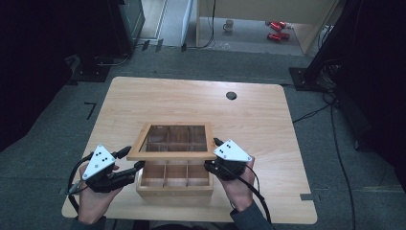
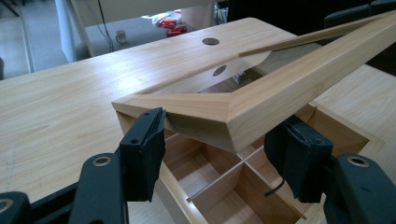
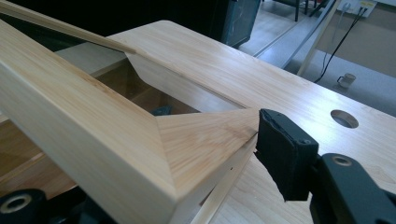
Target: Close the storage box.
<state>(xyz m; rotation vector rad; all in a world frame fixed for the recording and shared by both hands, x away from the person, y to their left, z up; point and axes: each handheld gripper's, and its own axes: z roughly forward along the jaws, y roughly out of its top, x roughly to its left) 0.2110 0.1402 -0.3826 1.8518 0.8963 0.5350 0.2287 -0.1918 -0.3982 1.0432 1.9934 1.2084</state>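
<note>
A wooden box (image 1: 174,189) with divided compartments stands near the table's front edge. Its window-framed lid (image 1: 170,155) is tilted up, front edge raised off the box. My left gripper (image 1: 133,159) is at the lid's front left corner. In the left gripper view that corner (image 2: 205,116) sits between the jaws of the left gripper (image 2: 215,154), one pad (image 2: 142,149) against its side. My right gripper (image 1: 213,153) holds the front right corner. In the right gripper view one pad (image 3: 282,156) presses the lid (image 3: 116,140); the other jaw is hidden below it.
The light wooden table (image 1: 143,100) has a round cable hole (image 1: 231,95) at the back right. On the floor beyond are a mug (image 1: 229,25) and red objects (image 1: 276,29). Cables (image 1: 335,139) run along the floor to the right.
</note>
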